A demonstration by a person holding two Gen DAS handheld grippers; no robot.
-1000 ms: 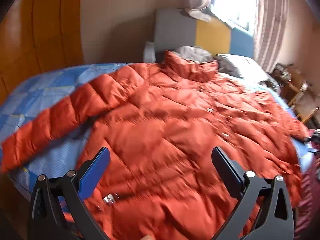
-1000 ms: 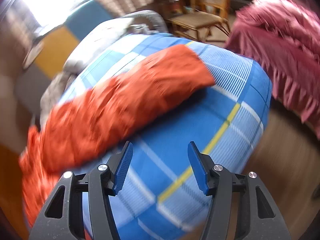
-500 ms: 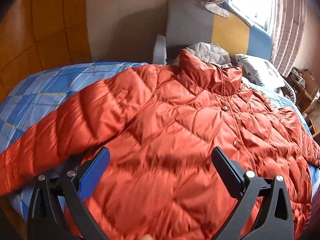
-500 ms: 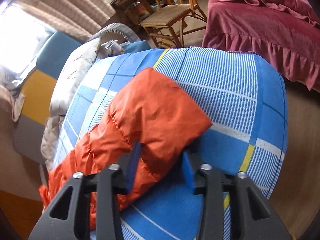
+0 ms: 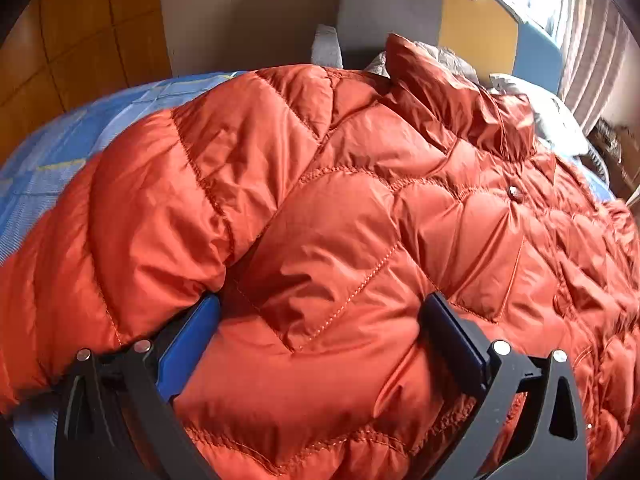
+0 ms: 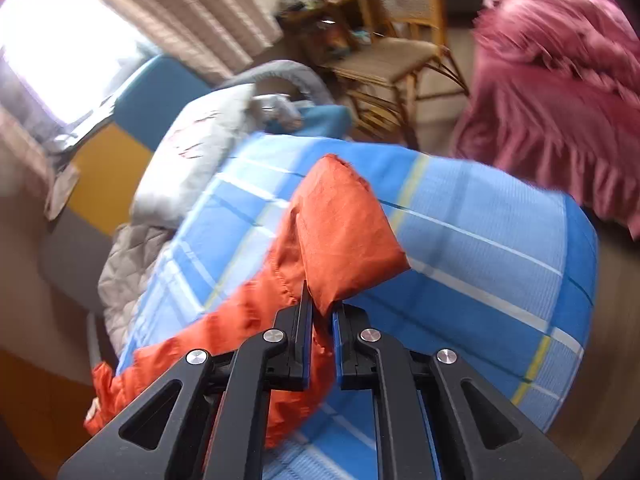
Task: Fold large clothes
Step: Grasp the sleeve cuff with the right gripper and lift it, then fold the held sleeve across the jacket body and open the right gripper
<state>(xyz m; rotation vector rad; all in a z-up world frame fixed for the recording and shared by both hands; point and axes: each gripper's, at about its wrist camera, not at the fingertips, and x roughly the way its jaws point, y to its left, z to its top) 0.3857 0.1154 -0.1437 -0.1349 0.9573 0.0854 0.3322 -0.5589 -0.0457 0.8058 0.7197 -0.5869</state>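
An orange quilted puffer jacket (image 5: pixel 360 200) lies front up, snaps closed, on a bed with a blue checked cover (image 5: pixel 60 152). My left gripper (image 5: pixel 320 312) is open and low over the jacket. Its blue pads (image 5: pixel 188 340) straddle a bulge of fabric where the sleeve joins the body. In the right wrist view the jacket's other sleeve (image 6: pixel 340 232) is raised off the blue cover (image 6: pixel 480 260). My right gripper (image 6: pixel 322 308) is closing, with the cuff end of that sleeve pinched between its pads.
A grey pillow (image 6: pixel 200 148) and a quilted blanket lie at the head of the bed below a yellow and blue headboard (image 5: pixel 476 36). A wicker chair (image 6: pixel 392 56) and a maroon ruffled cloth (image 6: pixel 560 100) stand past the bed's edge. Wooden panelling (image 5: pixel 80 40) lines the left.
The left gripper has come down and forward onto the jacket by the sleeve seam. The right gripper has closed on the sleeve's cuff and lifted it off the cover.
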